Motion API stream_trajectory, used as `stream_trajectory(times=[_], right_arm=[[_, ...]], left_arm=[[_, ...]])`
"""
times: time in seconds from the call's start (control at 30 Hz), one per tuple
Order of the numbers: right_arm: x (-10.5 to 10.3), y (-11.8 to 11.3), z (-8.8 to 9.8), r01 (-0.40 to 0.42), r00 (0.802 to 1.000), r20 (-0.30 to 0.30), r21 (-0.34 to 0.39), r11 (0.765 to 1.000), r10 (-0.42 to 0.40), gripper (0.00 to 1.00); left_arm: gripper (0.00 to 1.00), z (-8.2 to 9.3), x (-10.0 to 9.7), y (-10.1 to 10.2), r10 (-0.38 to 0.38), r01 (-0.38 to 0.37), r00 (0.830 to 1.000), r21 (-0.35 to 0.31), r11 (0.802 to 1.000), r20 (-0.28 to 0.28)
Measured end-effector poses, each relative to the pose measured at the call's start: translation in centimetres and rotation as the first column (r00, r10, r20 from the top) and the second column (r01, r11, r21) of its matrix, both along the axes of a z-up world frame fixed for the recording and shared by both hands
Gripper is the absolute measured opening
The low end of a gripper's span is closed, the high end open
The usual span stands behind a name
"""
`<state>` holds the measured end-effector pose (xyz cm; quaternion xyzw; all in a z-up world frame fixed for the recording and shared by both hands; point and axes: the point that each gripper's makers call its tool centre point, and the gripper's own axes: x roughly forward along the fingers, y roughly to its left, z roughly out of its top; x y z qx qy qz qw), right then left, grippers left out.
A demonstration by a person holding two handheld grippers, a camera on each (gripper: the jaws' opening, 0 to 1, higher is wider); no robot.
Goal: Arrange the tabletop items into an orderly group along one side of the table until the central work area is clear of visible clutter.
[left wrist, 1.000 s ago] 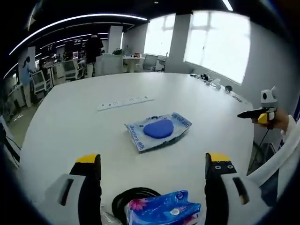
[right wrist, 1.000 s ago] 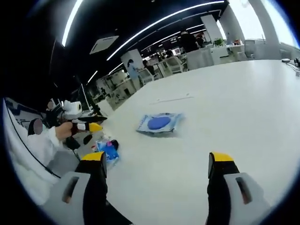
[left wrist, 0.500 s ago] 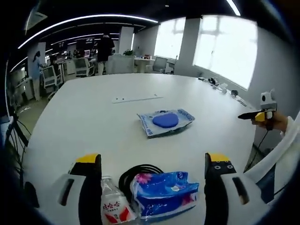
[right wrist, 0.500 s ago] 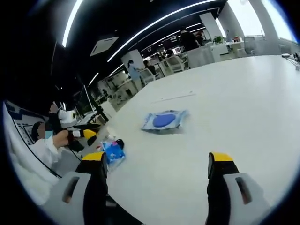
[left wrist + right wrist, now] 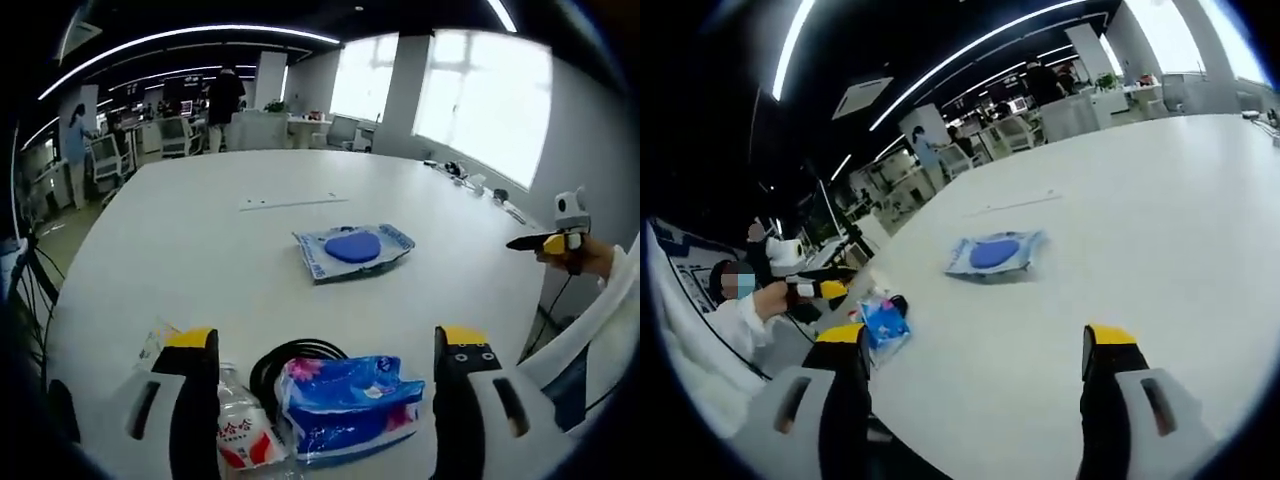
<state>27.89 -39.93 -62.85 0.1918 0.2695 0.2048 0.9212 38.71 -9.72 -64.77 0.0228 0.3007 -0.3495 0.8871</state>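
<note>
In the left gripper view my left gripper (image 5: 325, 350) stands open above the near table edge. Between its jaws lie a blue tissue pack (image 5: 345, 400), a black cable coil (image 5: 290, 358) and a small water bottle (image 5: 240, 435). Farther out on the white table (image 5: 180, 250) rests a clear bag with a blue round item (image 5: 352, 248). My right gripper (image 5: 545, 241) shows at the right edge, held by a hand. In the right gripper view my right gripper (image 5: 975, 345) is open over bare table; the blue bag (image 5: 993, 254) lies ahead, the tissue pack (image 5: 883, 322) at the left near the left gripper (image 5: 820, 288).
A flat white power strip (image 5: 290, 201) lies across the far middle of the table. Small items sit along the far right edge (image 5: 470, 180). Office desks, chairs and people stand beyond the table (image 5: 200, 120). A person's sleeve (image 5: 710, 340) fills the left side.
The left gripper view has pulled back and tilted down, so the bottle, coil and tissue pack now show more fully between the jaws. The right gripper view barely shifted.
</note>
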Motion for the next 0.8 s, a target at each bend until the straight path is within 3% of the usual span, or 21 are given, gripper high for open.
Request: stream_trajectory(times=[0.13,0.27,0.53,0.8], right_arm=[[0.0,0.3,-0.4,-0.004,1.0,-0.008,0.005,1.0,0.004,0.87],[0.1,1.2,-0.9,-0.019,1.0,-0.015,0.013,1.0,0.019,0.86],[0.3,3.2,-2.6,-0.062,0.997,-0.042,0.032,0.998,0.063,0.85],[0.0,6.9,-4.1,-0.122,0.989,-0.07,0.074,0.99,0.127,0.83]], left_arm=[[0.89,-0.6,-0.7,0.2,0.002,-0.002,1.0,0.001,1.0,-0.017],[0.88,-2.0,-1.6,0.9,0.005,-0.003,1.0,0.066,0.998,-0.024],[0.83,-3.7,-2.8,1.4,0.008,-0.003,0.999,0.121,0.993,-0.042],[0.8,-4.5,-3.4,1.5,0.012,-0.003,0.998,0.13,0.991,-0.066]])
